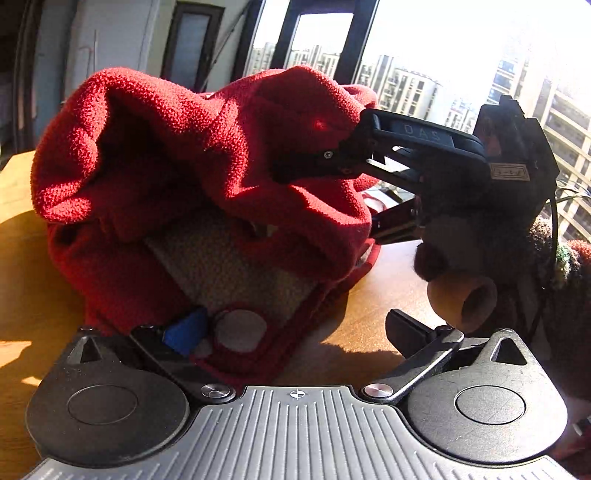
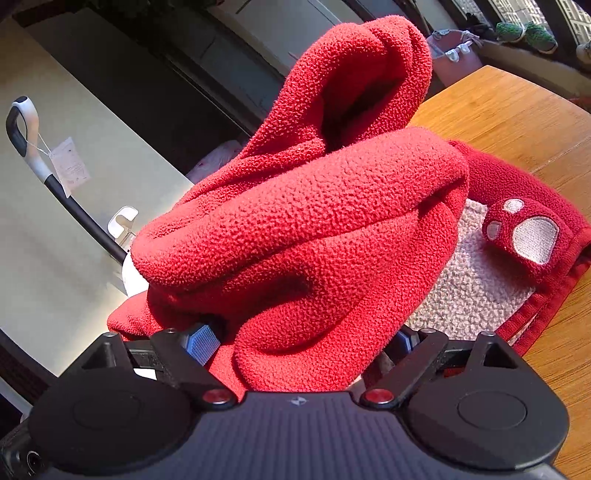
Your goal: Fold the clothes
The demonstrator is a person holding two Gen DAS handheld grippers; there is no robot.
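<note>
A red fleece garment [image 1: 207, 122] with cream lining and a paw patch [image 2: 532, 236] lies bunched on the wooden table [image 1: 369, 295]. My left gripper [image 1: 295, 332] is open and low over the table. The garment's hem and paw patch [image 1: 240, 330] rest against its left blue pad [image 1: 184, 332], and the right finger [image 1: 406, 328] stands clear of the cloth. My right gripper [image 2: 303, 341] is open wide, and a thick roll of fleece [image 2: 314, 221] fills the gap between its fingers. The left wrist view shows that right gripper [image 1: 332, 192] reaching into the heap from the right.
A hand in a fuzzy brown sleeve [image 1: 517, 266] holds the right gripper. Tall windows [image 1: 424, 55] stand behind the table. Beyond the table's far edge is pale floor with a tagged black-and-white handle [image 2: 26, 125]. Potted plants [image 2: 524, 33] line the sill.
</note>
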